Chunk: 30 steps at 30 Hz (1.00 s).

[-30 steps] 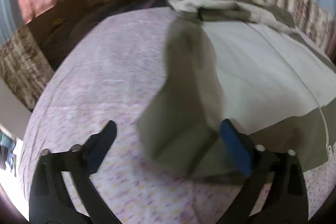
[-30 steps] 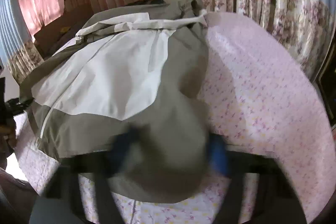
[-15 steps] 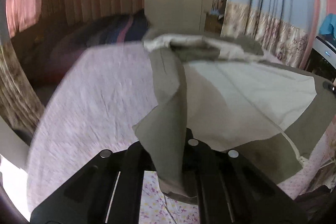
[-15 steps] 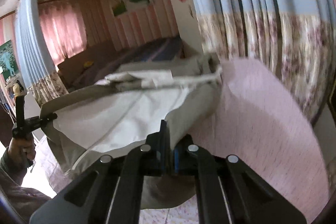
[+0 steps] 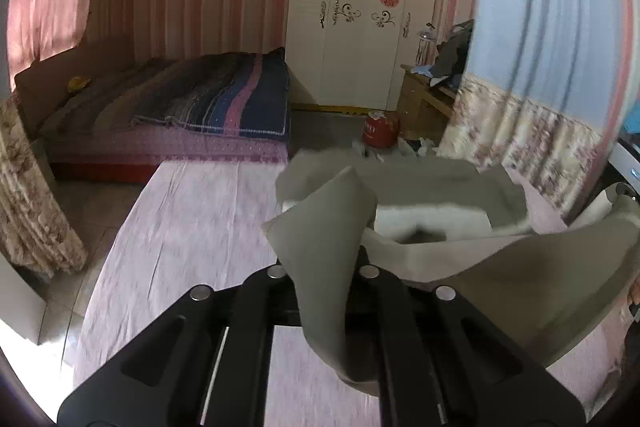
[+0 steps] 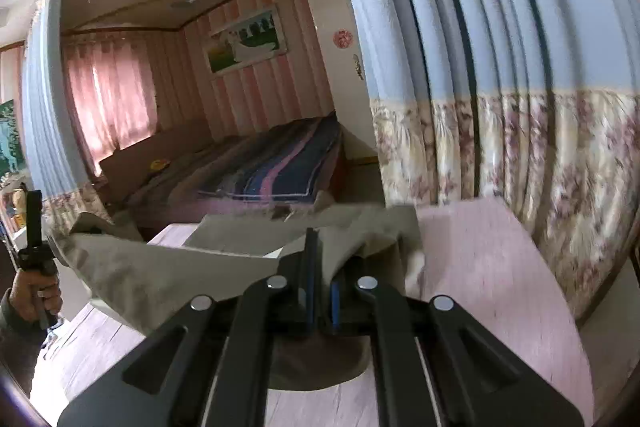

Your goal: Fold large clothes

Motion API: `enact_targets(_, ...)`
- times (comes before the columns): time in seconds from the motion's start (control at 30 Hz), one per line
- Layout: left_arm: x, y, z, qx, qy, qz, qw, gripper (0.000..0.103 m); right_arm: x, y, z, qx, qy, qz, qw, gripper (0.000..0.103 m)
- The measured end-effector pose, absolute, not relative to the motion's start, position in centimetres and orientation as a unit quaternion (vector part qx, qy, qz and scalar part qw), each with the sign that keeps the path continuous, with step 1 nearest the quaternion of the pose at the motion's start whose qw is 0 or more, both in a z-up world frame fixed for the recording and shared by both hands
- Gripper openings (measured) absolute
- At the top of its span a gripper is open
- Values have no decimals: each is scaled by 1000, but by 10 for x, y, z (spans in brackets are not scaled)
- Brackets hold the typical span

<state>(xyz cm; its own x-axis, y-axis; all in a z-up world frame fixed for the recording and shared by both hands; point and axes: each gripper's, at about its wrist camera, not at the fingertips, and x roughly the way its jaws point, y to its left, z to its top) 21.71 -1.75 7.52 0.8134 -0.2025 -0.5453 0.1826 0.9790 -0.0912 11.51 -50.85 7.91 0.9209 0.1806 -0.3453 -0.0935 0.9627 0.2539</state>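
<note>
Jacket (image 5: 324, 259), khaki and cream, pinched tight at each end by left gripper (image 5: 320, 279) and right gripper (image 6: 322, 291), hanging stretched above pink floral bed (image 5: 180, 227).

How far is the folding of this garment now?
Early stage. Done: left gripper and right gripper are each shut on the olive-and-white garment. In hand: its near edge hangs lifted above the pink sheet. Left: every fold; none shows yet.

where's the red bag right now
In the left wrist view, the red bag sits on the floor right of centre, beside the white wardrobe and wooden desk.
</note>
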Motion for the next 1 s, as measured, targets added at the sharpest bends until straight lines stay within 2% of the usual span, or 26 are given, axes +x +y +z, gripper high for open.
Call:
enact_targets(0.2,332,-43,78,8,304,-68,950,5,240,-519,88,103,222,52,968,5)
enact_targets(0.4,455,-57,43,0,377,-42,925,9,357,-532,53,107,291,18,951,5)
enact_targets(0.47,487,-57,27,-14,398,-30,917,19,385,-537,34,122,314,13,941,10)
enact_targets(0.53,510,-51,11,-20,424,-4,905,61,409,-541,13,138,348,4,927,16)
enact_targets(0.57,508,-45,7,-25,422,1,906,68,410,-541,9,140,351,8,926,20)
enact_targets(0.6,504,-40,8,-29,410,-1,912,83,408,-538,6,138,350,21,926,33)
enact_targets(0.63,499,-37,11,-24,395,-3,918,95,405,-534,5,131,347,32,928,51)
enact_targets(0.7,482,-34,14,7,371,-1,928,97,396,-529,9,117,335,60,933,72)
enact_targets(0.73,474,-32,16,19,364,-2,931,97,392,-529,12,117,331,65,934,74)
enact_targets(0.87,449,-24,30,31,334,-2,942,99,368,-544,35,167,285,91,939,75)
enact_targets(1.0,444,-4,48,-31,341,-19,939,100,360,-562,52,258,270,137,918,86)
